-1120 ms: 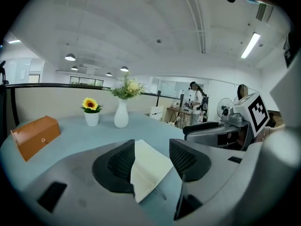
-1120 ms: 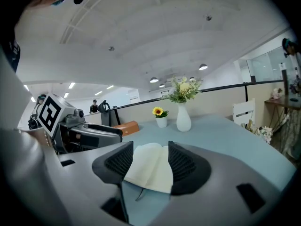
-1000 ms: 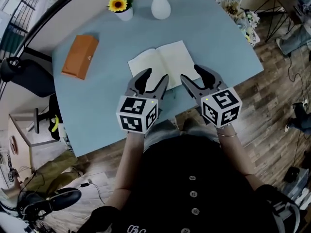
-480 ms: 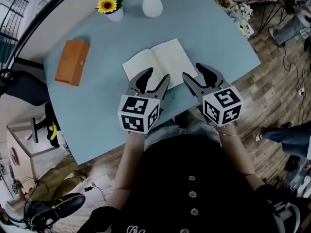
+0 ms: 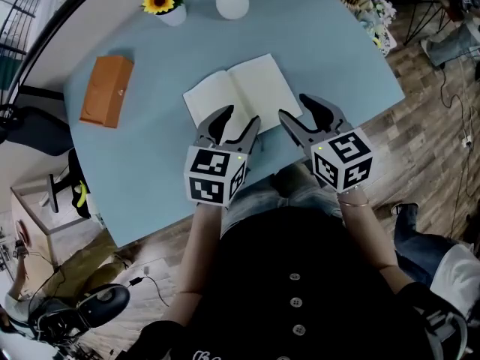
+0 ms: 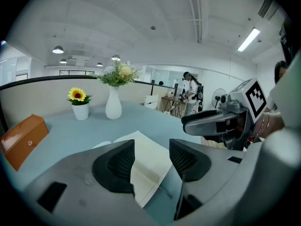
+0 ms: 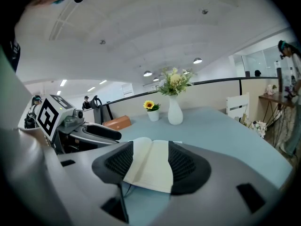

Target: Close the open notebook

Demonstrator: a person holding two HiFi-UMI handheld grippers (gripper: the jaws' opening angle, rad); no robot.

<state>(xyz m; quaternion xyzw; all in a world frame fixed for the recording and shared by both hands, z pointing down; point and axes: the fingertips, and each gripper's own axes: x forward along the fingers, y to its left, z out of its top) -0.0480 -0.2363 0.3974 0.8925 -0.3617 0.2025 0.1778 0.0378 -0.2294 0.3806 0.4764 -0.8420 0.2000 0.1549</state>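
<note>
Left gripper (image 5: 240,124) and right gripper (image 5: 300,111) are both hanging with jaws spread and empty, just over the near edge of the open notebook (image 5: 238,92), which is lying flat on the blue table (image 5: 150,163). A clean close is likely calling for one jaw sliding under an outer cover edge — not pinching mid-page — then folding it across the spine.

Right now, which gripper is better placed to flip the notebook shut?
Probably the right gripper: open jaws by the outer right-page corner of the notebook; the left gripper, also open, hovers near the spine.
</note>
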